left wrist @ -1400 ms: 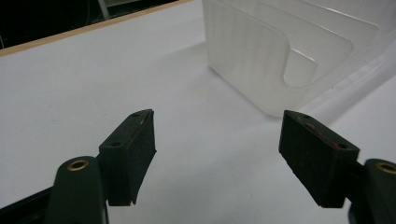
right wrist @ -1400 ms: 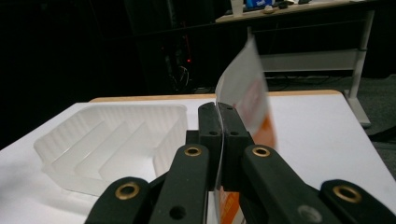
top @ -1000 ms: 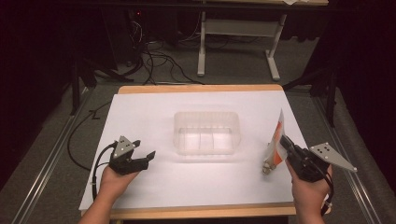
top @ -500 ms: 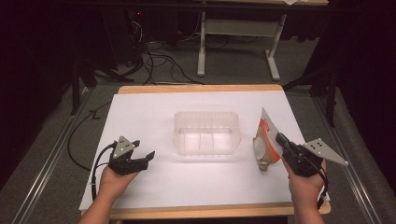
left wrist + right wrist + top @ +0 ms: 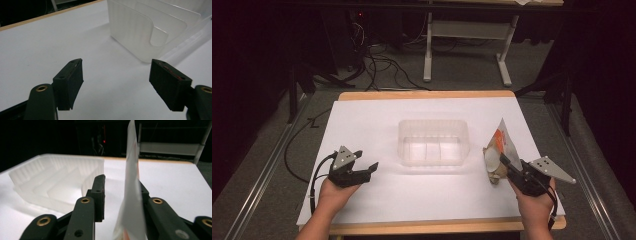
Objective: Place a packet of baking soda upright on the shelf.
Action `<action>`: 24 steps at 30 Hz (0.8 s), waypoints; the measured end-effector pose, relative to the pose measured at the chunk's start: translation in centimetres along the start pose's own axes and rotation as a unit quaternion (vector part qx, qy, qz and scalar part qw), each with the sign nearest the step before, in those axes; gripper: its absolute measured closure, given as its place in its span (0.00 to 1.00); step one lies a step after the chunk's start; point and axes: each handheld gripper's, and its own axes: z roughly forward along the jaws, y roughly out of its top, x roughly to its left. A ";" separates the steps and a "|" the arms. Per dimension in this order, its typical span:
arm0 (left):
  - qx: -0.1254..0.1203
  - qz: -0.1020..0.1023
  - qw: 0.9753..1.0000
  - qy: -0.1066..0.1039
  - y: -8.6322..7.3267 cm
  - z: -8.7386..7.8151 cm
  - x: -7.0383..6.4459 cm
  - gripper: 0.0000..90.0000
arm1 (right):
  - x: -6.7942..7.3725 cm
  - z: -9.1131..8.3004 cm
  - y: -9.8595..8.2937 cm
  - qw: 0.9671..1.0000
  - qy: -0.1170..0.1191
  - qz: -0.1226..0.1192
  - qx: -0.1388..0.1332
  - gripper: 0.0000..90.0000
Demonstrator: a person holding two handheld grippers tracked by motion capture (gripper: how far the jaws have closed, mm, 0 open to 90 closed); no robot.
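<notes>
Packet [image 5: 500,150] sits upright btwn my right gripper's [image 5: 503,161] jaws, just right of the clear tray [image 5: 434,141] on the white table [image 5: 377,115].
No brand or text I can read on the packet: high view gives orange print on white plus a pale round patch, too small to make out. Right gripper view has it edge-on [image 5: 131,187], blurred, bottom cut off; far jaw mostly hidden behind it, near jaw stands a bit off its face, so I can't tell if the grip is actually closed. Left gripper [image 5: 362,173] rests near the table's left front, jaws wide apart w/ nothing btwn them [image 5: 116,82]; tray corner [image 5: 140,32] close ahead, its far end cut off.
</notes>
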 end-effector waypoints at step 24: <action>0.012 0.011 1.000 -0.012 0.0 0.4 -0.7 0.33 | -1.2 0.8 -1.8 0.998 -0.053 0.039 0.022 1.00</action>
